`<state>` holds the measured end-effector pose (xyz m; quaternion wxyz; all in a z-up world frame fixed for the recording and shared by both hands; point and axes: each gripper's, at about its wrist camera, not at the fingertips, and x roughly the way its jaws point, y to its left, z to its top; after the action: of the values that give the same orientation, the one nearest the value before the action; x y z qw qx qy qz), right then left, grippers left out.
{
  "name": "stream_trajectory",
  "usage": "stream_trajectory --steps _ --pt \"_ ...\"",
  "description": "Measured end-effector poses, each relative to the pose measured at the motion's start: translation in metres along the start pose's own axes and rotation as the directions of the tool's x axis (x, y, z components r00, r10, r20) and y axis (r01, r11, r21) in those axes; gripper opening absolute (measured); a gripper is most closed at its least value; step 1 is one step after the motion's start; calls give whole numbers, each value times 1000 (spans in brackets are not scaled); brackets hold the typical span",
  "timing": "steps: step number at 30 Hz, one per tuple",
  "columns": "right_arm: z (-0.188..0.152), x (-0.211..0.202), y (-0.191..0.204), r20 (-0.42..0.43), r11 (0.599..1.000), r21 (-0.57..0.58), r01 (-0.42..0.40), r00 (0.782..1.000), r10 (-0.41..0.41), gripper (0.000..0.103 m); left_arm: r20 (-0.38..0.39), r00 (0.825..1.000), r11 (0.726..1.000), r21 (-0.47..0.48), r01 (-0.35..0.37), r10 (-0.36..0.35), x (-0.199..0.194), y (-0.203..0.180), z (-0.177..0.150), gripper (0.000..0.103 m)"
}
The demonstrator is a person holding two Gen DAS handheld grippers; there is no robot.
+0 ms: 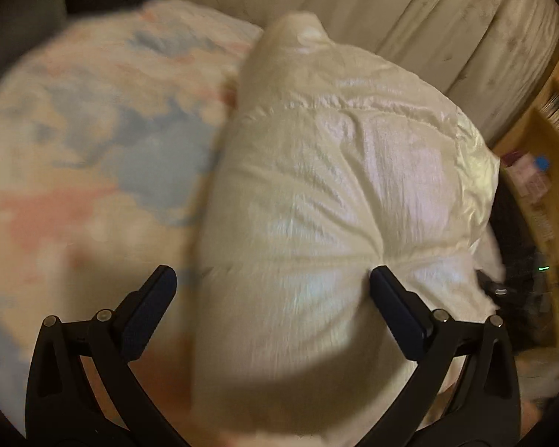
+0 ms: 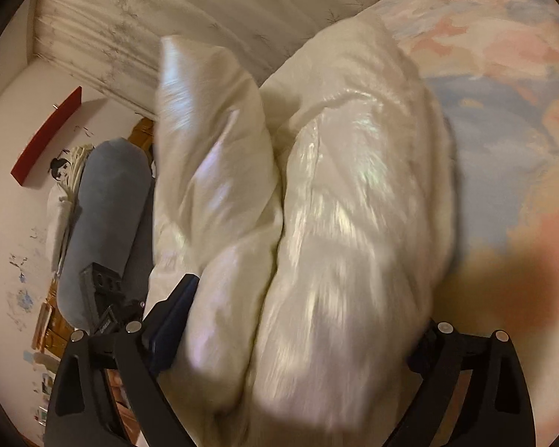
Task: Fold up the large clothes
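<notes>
A white, shiny padded coat (image 1: pixel 339 171) lies bunched on a bed with a pastel pink and blue cover (image 1: pixel 93 141). My left gripper (image 1: pixel 272 279) hovers over the coat's near part with its jaws wide open; its right finger (image 1: pixel 387 290) rests against the fabric and nothing is clamped. In the right wrist view the coat (image 2: pixel 354 223) is heaped in two thick folds. The right gripper (image 2: pixel 303 316) stands wide open around the near end of that heap. Its left finger (image 2: pixel 179 309) lies beside the fabric, and its right fingertip is hidden behind the coat.
Pale patterned curtains (image 1: pixel 410 11) hang behind the bed. A wooden shelf unit (image 1: pixel 548 156) stands at the right in the left wrist view. A grey-blue bolster (image 2: pixel 108 223) lies left of the coat, below a red wall shelf (image 2: pixel 44 138). The bed cover (image 2: pixel 503 111) extends to the right.
</notes>
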<state>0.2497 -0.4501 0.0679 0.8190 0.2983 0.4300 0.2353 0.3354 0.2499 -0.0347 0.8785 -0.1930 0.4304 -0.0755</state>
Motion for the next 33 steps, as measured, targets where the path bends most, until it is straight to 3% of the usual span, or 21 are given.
stream_trajectory --steps 4,7,11,14,16,17,20,21,23,24,27,31,33 --pt "-30 -85 0 -24 1000 -2 28 999 -28 96 49 993 993 44 -107 105 -50 -36 -30 103" --pt "-59 -153 12 -63 998 -50 43 997 -47 96 43 995 995 31 -92 90 -90 -66 -54 103" --pt "-100 -232 55 -101 992 -111 57 993 -68 96 -3 998 996 57 -66 67 -139 -113 -83 103" --pt "-145 -284 105 -97 983 -167 71 991 -88 96 -48 999 996 85 -21 25 -183 -157 -107 103" --pt "-169 -298 141 -93 975 -204 87 990 -108 96 -54 998 993 117 -4 10 -210 -185 -121 103" --pt "-181 -321 147 -82 970 -223 98 990 -119 96 -44 999 991 135 -14 20 -224 -198 -128 103" --pt "-206 -316 232 -47 954 -255 154 984 -172 96 5 999 981 191 -47 47 -267 -239 -159 103" --pt "-220 -328 242 -33 951 -258 170 982 -184 96 14 998 979 194 -55 54 -281 -253 -173 103" --pt "-250 -358 266 -2 944 -256 208 977 -215 96 15 997 979 188 -74 73 -297 -267 -195 103" --pt "-282 -345 298 12 939 -258 227 973 -231 96 16 997 980 183 -83 82 -304 -275 -208 103" --pt "-320 -349 326 62 907 -252 337 941 -332 97 31 995 980 168 -103 100 -319 -289 -241 103" --pt "-362 -360 313 64 868 -228 442 896 -439 97 38 988 977 144 -157 153 -326 -302 -289 103" --pt "-383 -371 305 78 832 -229 505 862 -501 97 15 985 976 136 -171 171 -326 -308 -312 103"
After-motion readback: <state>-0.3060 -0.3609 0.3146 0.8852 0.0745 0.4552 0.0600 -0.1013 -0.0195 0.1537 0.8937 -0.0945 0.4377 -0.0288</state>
